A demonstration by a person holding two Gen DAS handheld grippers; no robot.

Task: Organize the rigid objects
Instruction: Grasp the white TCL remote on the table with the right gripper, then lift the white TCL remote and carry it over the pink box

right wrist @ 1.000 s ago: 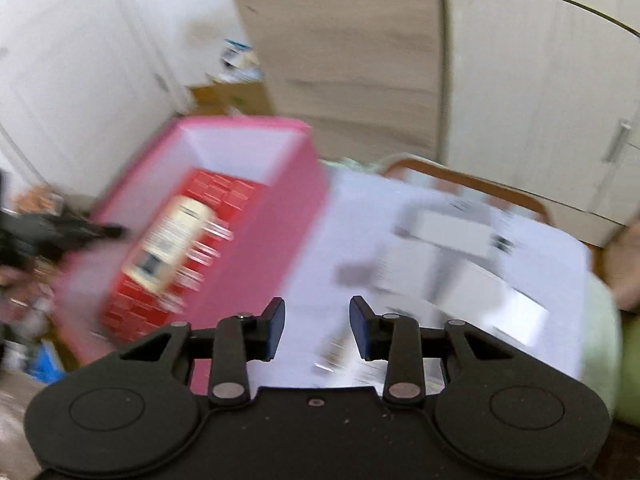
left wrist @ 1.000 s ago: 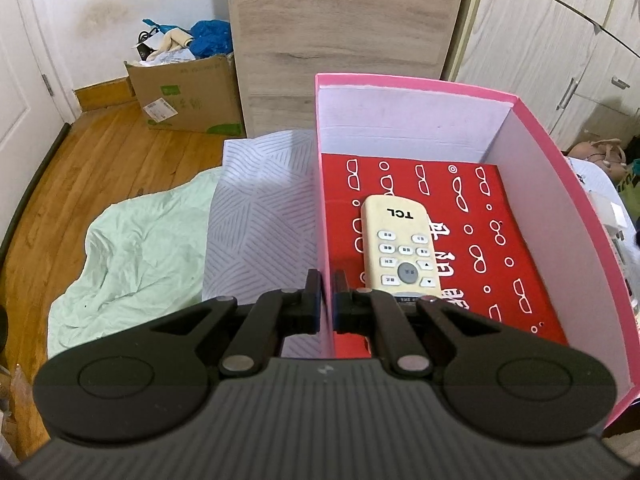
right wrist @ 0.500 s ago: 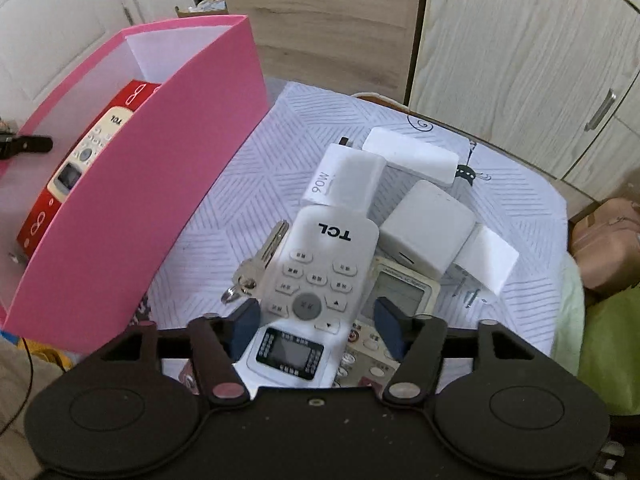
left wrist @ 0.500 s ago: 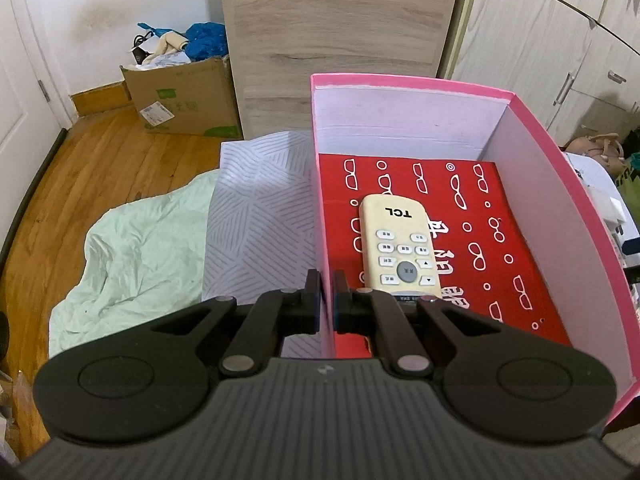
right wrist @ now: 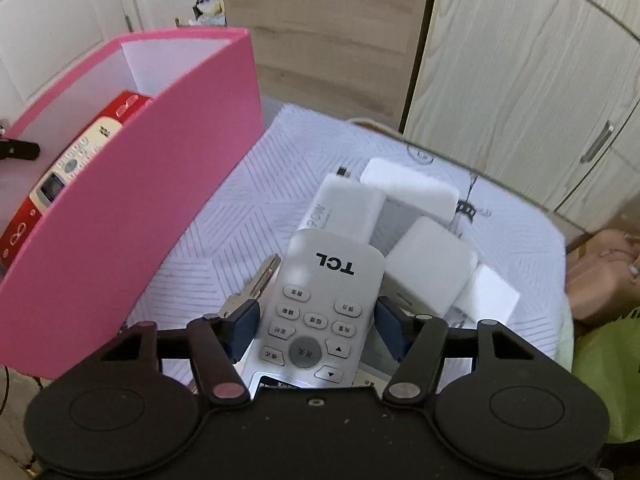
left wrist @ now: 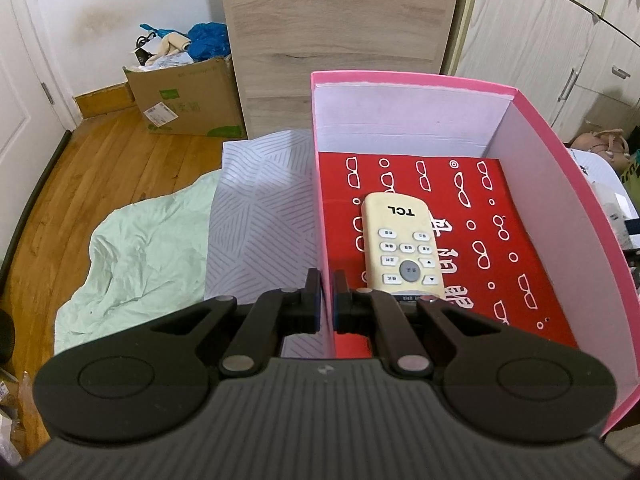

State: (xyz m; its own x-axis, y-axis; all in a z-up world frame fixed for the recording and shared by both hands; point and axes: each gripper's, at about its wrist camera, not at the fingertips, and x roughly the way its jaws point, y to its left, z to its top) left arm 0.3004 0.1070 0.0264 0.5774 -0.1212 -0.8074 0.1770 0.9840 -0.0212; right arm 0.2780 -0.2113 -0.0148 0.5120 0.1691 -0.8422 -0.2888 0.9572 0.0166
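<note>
L gripper (left wrist: 327,300) clamped on pink box (left wrist: 568,184) wall; cream remote (left wrist: 402,249) lies inside on red liner. R gripper (right wrist: 316,326) jaws just closing a bit, straddling white TCL remote (right wrist: 326,292) on table, pads not pressing yet. Key (right wrist: 256,286) beside it.

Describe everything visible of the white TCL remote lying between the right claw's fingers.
The white TCL remote is a glossy plastic slab with rounded corners, grey pill-shaped buttons, one round grey centre button, arrow keys and a small display at the near end. It lies face up, logo end pointing away, on top of another remote and against white adapters, with keys at its left. The right claw straddles it; its jaws have just been closing, with slight gaps still showing at both pads.
</note>
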